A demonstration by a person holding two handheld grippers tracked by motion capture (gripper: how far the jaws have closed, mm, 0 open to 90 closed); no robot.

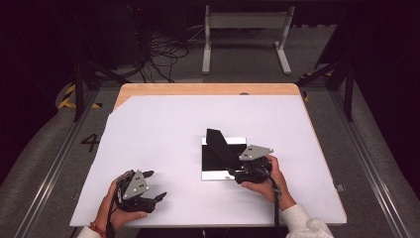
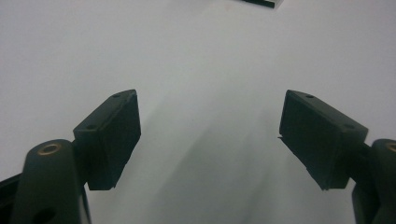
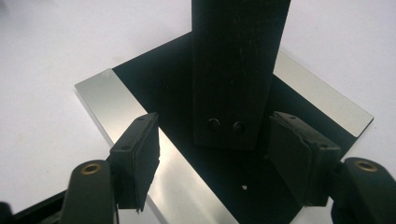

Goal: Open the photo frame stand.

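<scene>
A flat silver plate [image 1: 218, 174] with a black square face [image 1: 212, 159] lies right of centre on the white table cover [image 1: 163, 129]. A black strip [image 1: 220, 145] rises tilted from it. In the right gripper view the strip [image 3: 236, 60] stands between my jaws, its lower end showing two small holes, above the silver plate [image 3: 105, 95]. My right gripper [image 3: 215, 140] is open, its pads on either side of the strip and apart from it. In the high view it [image 1: 235, 173] sits at the plate's right front corner. My left gripper [image 1: 154, 185] [image 2: 210, 126] is open over bare cover at the front left.
The wooden table edge [image 1: 208, 89] shows beyond the white cover. On the floor behind stand a white metal frame [image 1: 245, 22] and loose cables [image 1: 163, 49]. Dark stand legs [image 1: 79, 89] flank the table. A corner of the plate [image 2: 261, 3] peeks in at the top of the left gripper view.
</scene>
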